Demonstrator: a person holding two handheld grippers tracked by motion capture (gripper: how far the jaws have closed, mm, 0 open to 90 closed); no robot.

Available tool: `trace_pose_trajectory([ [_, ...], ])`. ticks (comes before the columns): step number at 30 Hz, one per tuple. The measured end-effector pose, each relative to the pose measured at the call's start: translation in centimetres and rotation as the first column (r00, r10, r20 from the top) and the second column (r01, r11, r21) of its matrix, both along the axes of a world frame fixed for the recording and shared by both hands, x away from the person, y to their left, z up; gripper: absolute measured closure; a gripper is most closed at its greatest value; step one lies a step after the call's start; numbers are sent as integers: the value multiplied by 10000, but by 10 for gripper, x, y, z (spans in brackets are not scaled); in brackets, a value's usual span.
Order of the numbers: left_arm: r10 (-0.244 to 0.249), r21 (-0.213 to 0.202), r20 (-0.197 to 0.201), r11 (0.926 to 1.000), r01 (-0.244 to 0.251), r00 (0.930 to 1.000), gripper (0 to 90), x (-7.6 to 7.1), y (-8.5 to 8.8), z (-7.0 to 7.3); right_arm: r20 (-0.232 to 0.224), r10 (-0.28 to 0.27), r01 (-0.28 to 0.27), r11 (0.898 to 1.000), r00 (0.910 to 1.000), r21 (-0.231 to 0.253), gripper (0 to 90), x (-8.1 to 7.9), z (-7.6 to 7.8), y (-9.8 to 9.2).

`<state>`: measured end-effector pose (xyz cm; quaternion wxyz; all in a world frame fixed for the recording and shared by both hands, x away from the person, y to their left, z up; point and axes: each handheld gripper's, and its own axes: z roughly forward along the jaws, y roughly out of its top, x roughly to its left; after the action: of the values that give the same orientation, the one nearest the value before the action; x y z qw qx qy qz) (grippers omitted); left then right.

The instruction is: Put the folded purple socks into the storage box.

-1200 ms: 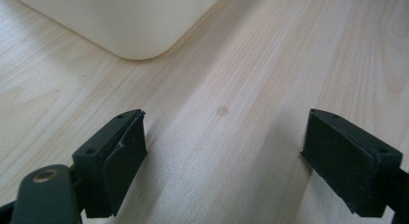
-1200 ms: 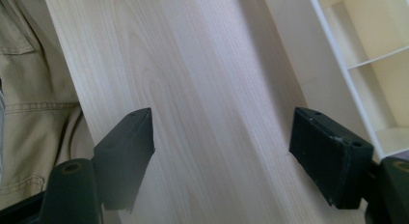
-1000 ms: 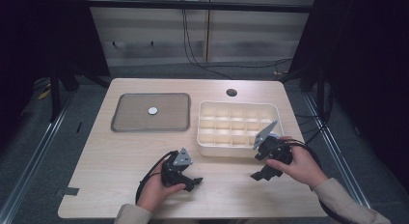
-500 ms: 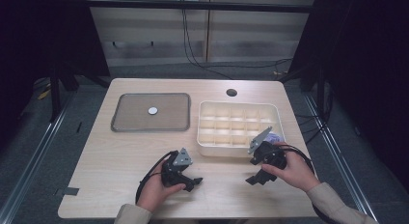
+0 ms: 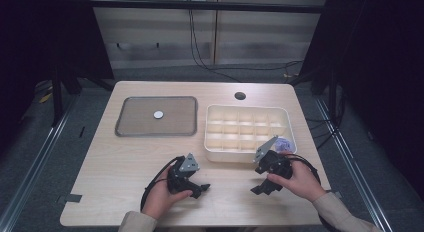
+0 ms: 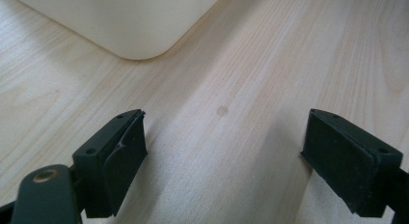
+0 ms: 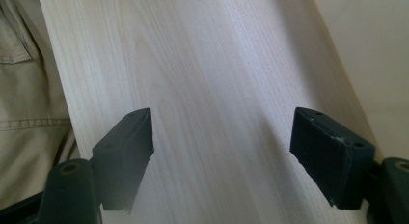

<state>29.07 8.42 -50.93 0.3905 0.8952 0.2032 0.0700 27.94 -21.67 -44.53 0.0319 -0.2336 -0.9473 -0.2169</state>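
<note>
Compartment box (image 5: 248,128) cream, sits on right half of table (image 5: 125,162), long axis runs left-right across table, open side up; rounded corner of box (image 6: 140,26) shows in left gripper view. Left gripper (image 5: 202,188) low over bare wood near front edge, just before box's left front corner, points to right; jaws wide apart, nothing between them. Right gripper (image 5: 260,187) just before box's front wall, points down-left toward table; jaws wide apart, bare wood between, holds nothing. Grey tray (image 5: 131,129) on left half, small white disc (image 5: 158,114) inside.
</note>
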Motion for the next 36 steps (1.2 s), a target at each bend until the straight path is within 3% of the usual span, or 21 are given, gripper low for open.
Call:
trace_pose_trajectory([
  [15,6,-1,1,10000,-6,10000,145,0,0,0,-88,-39,41,9998,10000,204,224,-3,-12,3],
  [34,30,-42,-4,10000,-30,10000,145,0,0,0,223,234,-237,9996,9995,159,216,-11,-33,2],
  [36,45,-49,-14,10000,-45,10000,144,0,0,0,342,242,-252,9993,9991,290,185,-13,-36,1],
])
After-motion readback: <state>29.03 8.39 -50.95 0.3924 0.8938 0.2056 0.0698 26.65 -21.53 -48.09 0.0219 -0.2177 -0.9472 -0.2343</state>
